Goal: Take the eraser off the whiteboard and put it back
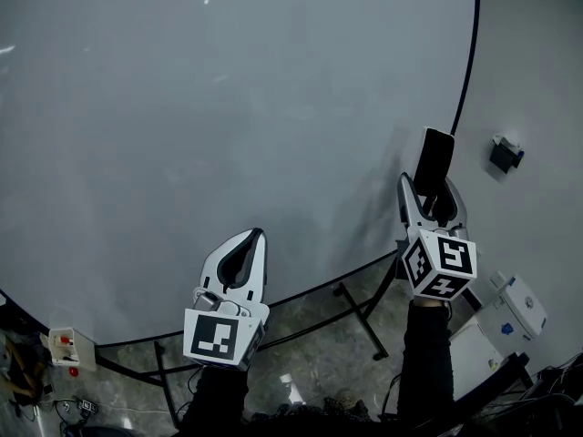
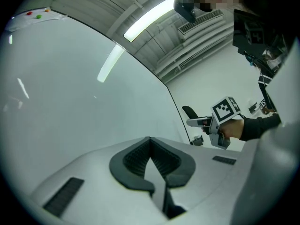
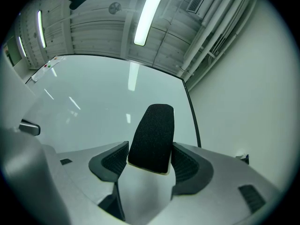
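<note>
The right claw (image 3: 150, 156) is pinching the black felt eraser (image 3: 153, 134) by its lower end, holding it upright near the right edge of the whiteboard (image 1: 228, 107). Whether it is touching the surface cannot be told. The left claw (image 2: 150, 149) is hanging pressed together and empty, low before the board. The taking-off is apparently done, with the putting-back still remaining.

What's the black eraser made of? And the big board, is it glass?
The eraser looks like felt or woven fabric: matte black, fine knit-like texture, with a pale backing edge. The whiteboard is smooth and glossy, since ceiling lights reflect in it; glass or coated metal, I can't tell.
</note>
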Action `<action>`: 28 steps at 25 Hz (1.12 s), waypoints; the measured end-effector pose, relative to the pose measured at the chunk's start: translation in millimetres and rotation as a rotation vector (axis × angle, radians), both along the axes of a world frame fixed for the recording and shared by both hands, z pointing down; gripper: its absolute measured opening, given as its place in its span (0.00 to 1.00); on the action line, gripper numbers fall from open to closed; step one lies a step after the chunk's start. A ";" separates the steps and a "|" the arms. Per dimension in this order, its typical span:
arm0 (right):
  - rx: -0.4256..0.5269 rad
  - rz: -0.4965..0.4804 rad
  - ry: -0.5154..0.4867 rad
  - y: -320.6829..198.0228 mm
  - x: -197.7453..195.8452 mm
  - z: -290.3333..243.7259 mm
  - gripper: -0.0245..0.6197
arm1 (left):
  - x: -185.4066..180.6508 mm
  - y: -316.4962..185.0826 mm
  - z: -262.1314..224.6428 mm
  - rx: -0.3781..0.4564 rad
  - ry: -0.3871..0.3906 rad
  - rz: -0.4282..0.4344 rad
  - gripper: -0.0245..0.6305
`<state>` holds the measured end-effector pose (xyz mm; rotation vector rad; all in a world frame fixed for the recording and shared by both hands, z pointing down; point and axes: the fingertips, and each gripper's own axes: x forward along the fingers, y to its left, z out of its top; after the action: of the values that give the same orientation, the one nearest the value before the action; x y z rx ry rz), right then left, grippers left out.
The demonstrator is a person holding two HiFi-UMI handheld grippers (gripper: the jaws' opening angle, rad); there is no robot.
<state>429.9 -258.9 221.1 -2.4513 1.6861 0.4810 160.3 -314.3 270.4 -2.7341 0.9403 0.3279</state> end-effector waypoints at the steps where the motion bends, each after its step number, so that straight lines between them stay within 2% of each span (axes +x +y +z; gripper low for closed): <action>1: -0.002 -0.003 -0.001 -0.8 7.4 0.2 0.49 | 2.8 -0.3 -0.4 0.000 0.003 -0.011 0.05; 9: -0.007 -0.058 -0.010 -7.7 75.4 -1.2 0.49 | 43.1 3.9 3.6 -0.028 0.000 -0.129 0.05; 19: -0.018 -0.169 0.008 -26.9 150.1 4.5 0.49 | 106.9 20.9 3.3 -0.019 0.016 -0.208 0.05; 23: -0.020 -0.206 0.013 -40.8 166.6 9.5 0.49 | 112.4 25.4 3.7 -0.017 0.000 -0.265 0.05; 28: -0.028 -0.237 0.023 -50.7 177.3 14.1 0.49 | 111.5 29.4 4.4 -0.028 0.025 -0.313 0.05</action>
<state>607.1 -309.6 235.2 -2.2303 1.9725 0.4588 271.8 -284.9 274.8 -2.5561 1.3640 0.2925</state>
